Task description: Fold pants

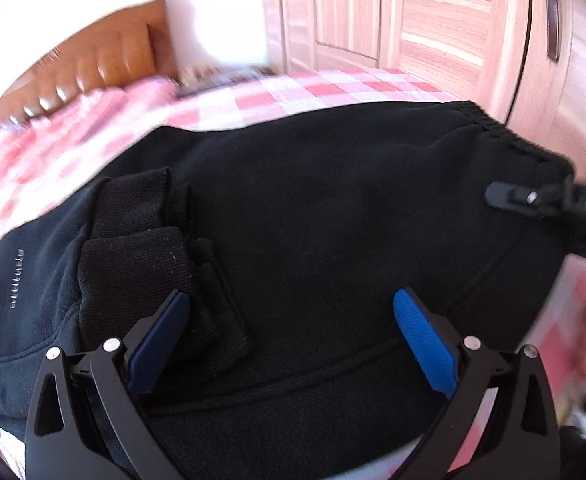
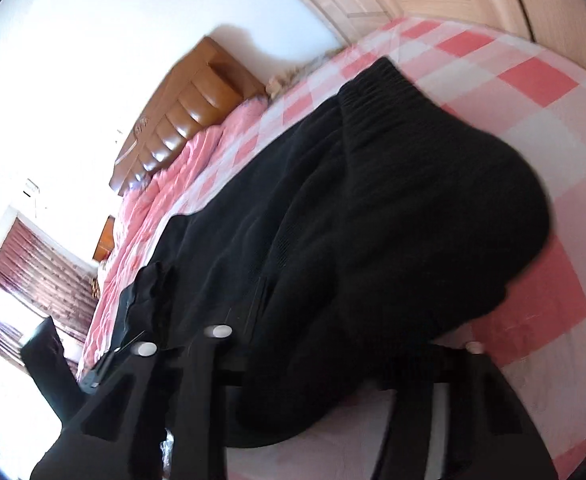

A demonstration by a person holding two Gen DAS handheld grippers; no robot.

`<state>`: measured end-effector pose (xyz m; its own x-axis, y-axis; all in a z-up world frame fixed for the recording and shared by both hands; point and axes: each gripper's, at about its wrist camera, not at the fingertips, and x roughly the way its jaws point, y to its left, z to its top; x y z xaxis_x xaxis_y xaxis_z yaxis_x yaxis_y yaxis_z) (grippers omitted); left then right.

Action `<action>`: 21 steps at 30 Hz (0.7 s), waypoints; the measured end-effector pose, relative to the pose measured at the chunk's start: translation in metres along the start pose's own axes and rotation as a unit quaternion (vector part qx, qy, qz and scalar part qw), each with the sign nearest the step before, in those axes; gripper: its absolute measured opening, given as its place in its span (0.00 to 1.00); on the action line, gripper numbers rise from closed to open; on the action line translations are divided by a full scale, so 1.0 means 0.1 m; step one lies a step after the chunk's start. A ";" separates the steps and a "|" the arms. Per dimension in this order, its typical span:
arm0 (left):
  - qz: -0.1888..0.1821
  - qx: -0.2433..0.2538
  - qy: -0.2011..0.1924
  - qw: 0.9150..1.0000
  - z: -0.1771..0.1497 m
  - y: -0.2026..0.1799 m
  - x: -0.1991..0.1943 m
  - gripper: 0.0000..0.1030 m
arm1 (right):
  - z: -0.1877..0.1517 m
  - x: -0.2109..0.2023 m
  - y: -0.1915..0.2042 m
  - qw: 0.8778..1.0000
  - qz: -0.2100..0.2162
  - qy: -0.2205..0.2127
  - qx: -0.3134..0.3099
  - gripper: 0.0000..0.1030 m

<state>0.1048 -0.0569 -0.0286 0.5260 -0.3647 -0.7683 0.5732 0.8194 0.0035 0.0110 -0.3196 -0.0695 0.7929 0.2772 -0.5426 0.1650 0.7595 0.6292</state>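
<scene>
Black pants [image 1: 313,216] lie folded over on the pink checked bed [image 1: 313,88], with the ribbed cuffs [image 1: 141,240] lying on top at the left and the elastic waistband [image 1: 493,124] at the far right. My left gripper [image 1: 289,320] is open just above the cloth, holding nothing, blue pads [image 1: 425,340] apart. My right gripper shows in the left wrist view [image 1: 509,196] at the waistband end. In the right wrist view the pants [image 2: 373,220] cover its fingers, so I cannot see how the jaws stand.
A brown padded headboard [image 1: 93,64] stands at the bed's far left. A light wood wardrobe [image 1: 433,20] lines the back wall. Red curtains [image 2: 41,272] hang at a window. The bed edge [image 2: 513,380] runs close on the right.
</scene>
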 end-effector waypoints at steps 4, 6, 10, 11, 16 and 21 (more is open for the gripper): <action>-0.122 -0.090 0.034 0.988 0.64 0.35 -0.23 0.98 | -0.05 -0.08 0.32 0.994 -0.037 -0.049 -0.094 0.42; -0.173 -0.077 0.078 0.979 1.07 0.23 -0.25 0.98 | -0.13 -0.06 0.60 0.977 -0.088 -0.073 -0.181 0.42; -0.165 0.016 0.162 0.973 1.90 -0.54 -0.18 0.98 | -0.19 0.09 0.82 0.950 -0.157 -0.085 -0.254 0.42; -0.159 0.035 0.180 0.970 2.06 -0.75 -0.12 0.98 | -0.21 0.13 0.85 0.948 -0.165 -0.085 -0.259 0.42; -0.067 0.236 0.311 0.918 2.18 -2.11 0.41 0.98 | -0.22 0.20 0.89 0.940 -0.186 -0.086 -0.274 0.42; 0.093 0.420 0.335 0.838 1.65 -2.84 0.78 0.98 | -0.27 0.17 0.87 0.942 -0.176 -0.084 -0.273 0.42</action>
<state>0.0869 -0.3908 0.0166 0.3462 0.2956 -0.8904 0.9085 0.1314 0.3968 0.0226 -0.2325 -0.0390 0.8346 -0.1107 -0.5397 0.1457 0.9891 0.0224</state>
